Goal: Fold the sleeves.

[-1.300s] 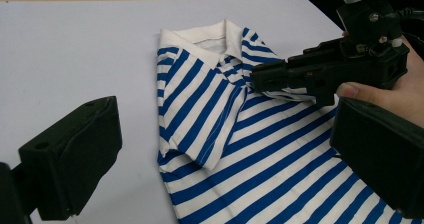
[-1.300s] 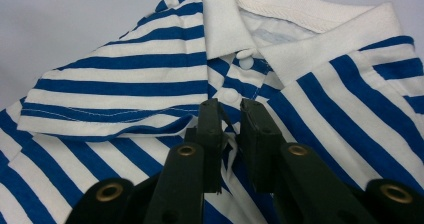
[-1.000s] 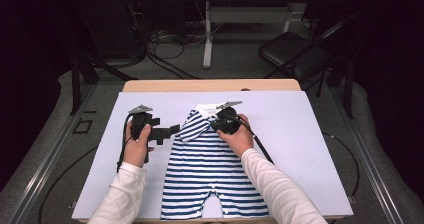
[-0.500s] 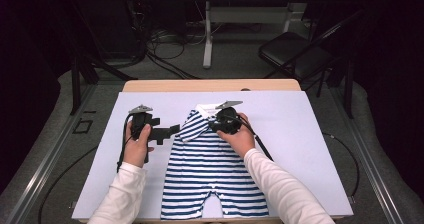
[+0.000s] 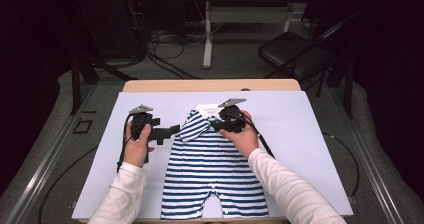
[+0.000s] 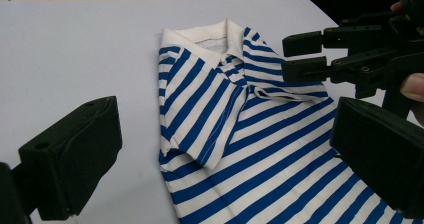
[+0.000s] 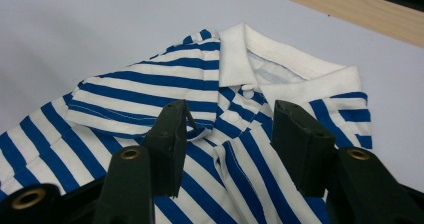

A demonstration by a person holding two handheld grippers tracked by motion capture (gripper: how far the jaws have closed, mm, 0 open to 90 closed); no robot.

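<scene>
A blue-and-white striped romper [image 5: 212,169] lies flat on the white sheet [image 5: 305,149] covering your desk [image 5: 210,85], its long axis running near to far, collar [image 5: 206,108] at the far end and legs at the near edge. Your right gripper [image 5: 216,124] sits over the chest just near of the collar, released, its jaws parted to straddle the button placket [image 7: 239,115], with the folded-in sleeve [image 7: 145,104] immediately to its left. Your left gripper [image 5: 172,130] rests on the sheet just left of the garment, also released, jaws spread and pointing right toward the left sleeve [image 6: 200,109]. The right hand is nearer the collar; the left is nearer the sleeve edge.
</scene>
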